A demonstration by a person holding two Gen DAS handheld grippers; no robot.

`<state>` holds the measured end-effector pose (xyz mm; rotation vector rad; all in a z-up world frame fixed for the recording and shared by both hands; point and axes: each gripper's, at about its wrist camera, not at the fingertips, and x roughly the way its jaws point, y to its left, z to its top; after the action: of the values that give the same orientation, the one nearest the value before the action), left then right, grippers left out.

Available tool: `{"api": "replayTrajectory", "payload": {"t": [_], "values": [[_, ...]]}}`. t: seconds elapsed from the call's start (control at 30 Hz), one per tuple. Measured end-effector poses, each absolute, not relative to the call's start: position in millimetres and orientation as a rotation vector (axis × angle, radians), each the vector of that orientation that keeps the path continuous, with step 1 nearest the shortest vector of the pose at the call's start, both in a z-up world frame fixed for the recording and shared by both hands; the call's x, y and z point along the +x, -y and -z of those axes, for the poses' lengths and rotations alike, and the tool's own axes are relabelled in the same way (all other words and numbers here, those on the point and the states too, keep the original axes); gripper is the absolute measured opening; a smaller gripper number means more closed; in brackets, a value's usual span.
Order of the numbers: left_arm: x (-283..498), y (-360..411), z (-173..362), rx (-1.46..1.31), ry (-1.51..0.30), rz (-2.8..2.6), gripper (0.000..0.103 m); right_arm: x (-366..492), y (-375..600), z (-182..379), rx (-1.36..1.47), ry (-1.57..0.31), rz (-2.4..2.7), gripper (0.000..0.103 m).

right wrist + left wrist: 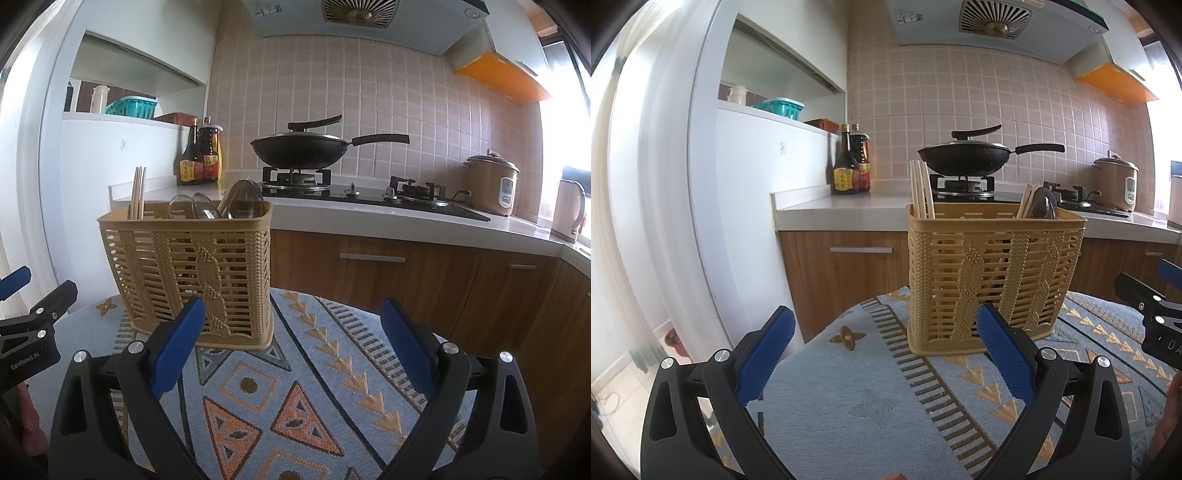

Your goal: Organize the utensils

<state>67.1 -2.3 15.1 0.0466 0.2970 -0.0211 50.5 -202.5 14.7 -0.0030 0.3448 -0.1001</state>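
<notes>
I have both tongs spread wide and empty: the left tongs [886, 332] and the right tongs [293, 321] hang just above the patterned cloth [295, 387] covering the surface. The tan utensil basket [188, 273] stands upright on that cloth, just ahead of both. Chopsticks [137, 192] stick up at its left end, dark spoons [243, 199] at the right. Nothing lies between my tongs and the basket. Behind it I see a counter with sauce bottles [199, 155], a wok [301, 149] on the stove, and a rice cooker [493, 184].
</notes>
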Motion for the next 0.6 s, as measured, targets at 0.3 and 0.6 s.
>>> {"api": "replayTrajectory", "payload": {"t": [0.3,0.6], "values": [[67.0,3.7,-14.0,0.049,-0.299,0.024,0.095,51.1,202.6,-14.3,-0.002,-0.345,0.099,0.091],[67.5,3.8,-13.8,0.047,-0.303,0.027,0.095,50.7,202.7,-14.6,0.000,-0.340,0.103,0.091]]}}
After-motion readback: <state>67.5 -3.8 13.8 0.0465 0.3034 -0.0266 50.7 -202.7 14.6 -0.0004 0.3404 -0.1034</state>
